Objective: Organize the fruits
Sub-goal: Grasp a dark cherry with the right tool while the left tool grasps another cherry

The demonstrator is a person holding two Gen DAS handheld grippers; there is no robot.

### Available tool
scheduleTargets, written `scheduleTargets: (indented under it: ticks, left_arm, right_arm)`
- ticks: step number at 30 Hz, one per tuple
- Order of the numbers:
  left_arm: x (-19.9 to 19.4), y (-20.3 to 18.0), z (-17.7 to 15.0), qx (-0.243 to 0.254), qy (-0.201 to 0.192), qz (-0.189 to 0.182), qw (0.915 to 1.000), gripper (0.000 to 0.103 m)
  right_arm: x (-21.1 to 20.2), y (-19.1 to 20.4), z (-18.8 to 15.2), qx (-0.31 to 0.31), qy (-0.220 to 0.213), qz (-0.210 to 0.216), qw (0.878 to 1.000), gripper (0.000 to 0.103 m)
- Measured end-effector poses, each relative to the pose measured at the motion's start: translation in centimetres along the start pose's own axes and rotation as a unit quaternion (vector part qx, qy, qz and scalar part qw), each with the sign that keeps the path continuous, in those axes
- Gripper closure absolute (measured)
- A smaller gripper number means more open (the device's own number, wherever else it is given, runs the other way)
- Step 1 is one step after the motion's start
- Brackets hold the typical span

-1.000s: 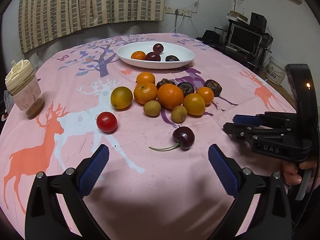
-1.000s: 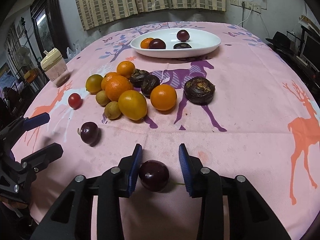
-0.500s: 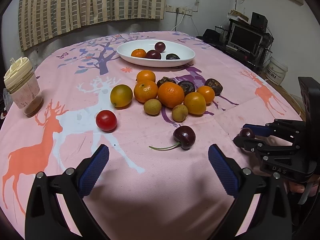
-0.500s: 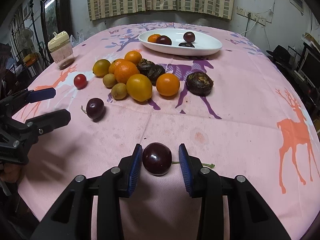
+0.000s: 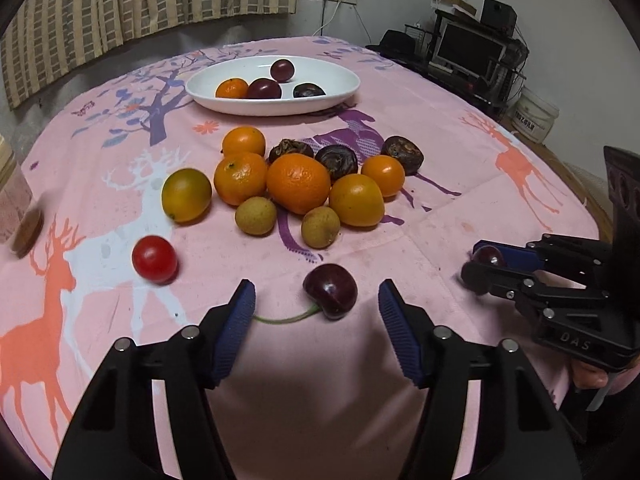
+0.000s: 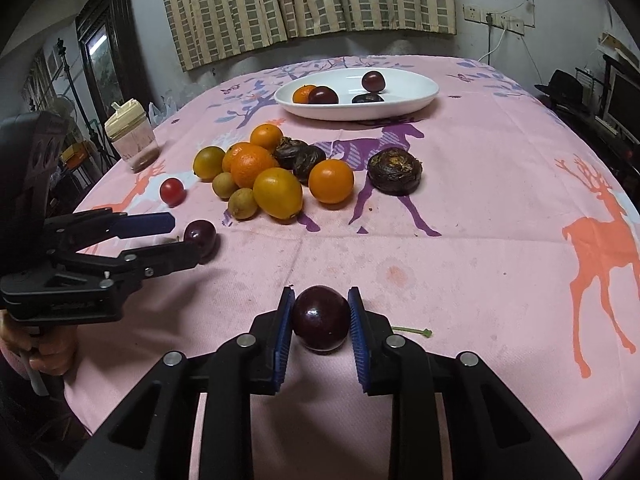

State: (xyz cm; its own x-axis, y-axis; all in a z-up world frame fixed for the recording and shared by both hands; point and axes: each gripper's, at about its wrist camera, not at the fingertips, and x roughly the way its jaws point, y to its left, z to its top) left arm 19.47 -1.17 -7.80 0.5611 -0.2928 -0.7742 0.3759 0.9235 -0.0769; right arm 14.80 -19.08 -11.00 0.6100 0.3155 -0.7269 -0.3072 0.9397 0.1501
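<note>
Clamping a dark cherry (image 6: pixel 320 317) between both pads, the right gripper (image 6: pixel 320 320) sits low over the pink tablecloth (image 6: pixel 480 240). Left gripper (image 5: pixel 316 316) is wide open, flanking a second cherry (image 5: pixel 330 290) lying on the cloth, short of the white plate (image 5: pixel 336 96).

The left gripper (image 5: pixel 316 326) is sitting at the bottom of the frame with its blue pads wide apart, and a dark cherry (image 5: pixel 330 290) is lying on the pink tablecloth (image 5: pixel 460 200) between them. At the right edge, the right gripper (image 5: pixel 482 266) is pinching a second cherry (image 5: pixel 487 256). A white plate (image 5: pixel 344 88) is holding 4 fruits at upper centre.
</note>
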Motion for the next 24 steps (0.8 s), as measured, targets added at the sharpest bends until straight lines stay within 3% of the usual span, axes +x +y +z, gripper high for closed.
scheduleTargets:
  ticks: [10, 18, 21, 24]
  left_arm:
    - [1.7, -1.3, 0.4, 0.036, 0.036, 0.011, 0.9986, 0.073]
    - [0.1, 0.1, 1.8, 0.015, 0.010, 0.005, 0.9998, 0.074]
    - [-1.0, 1.3, 4.6, -0.006, -0.018, -0.012, 0.9998, 0.074]
    - [-1.0, 2.2, 8.2, -0.014, -0.041, -0.001, 0.9991, 0.074]
  right_arm:
    - [-0.1, -0.3, 0.0, 0.007, -0.004, 0.012, 1.000, 0.076]
    - [-0.7, -0.4, 0.5, 0.006, -0.017, 0.026, 1.000, 0.076]
    - [-1.6, -0.5, 2.2, 0.008, -0.039, 0.041, 0.998, 0.076]
    - [-2.7, -0.5, 5.3, -0.001, -0.086, 0.034, 0.996, 0.076]
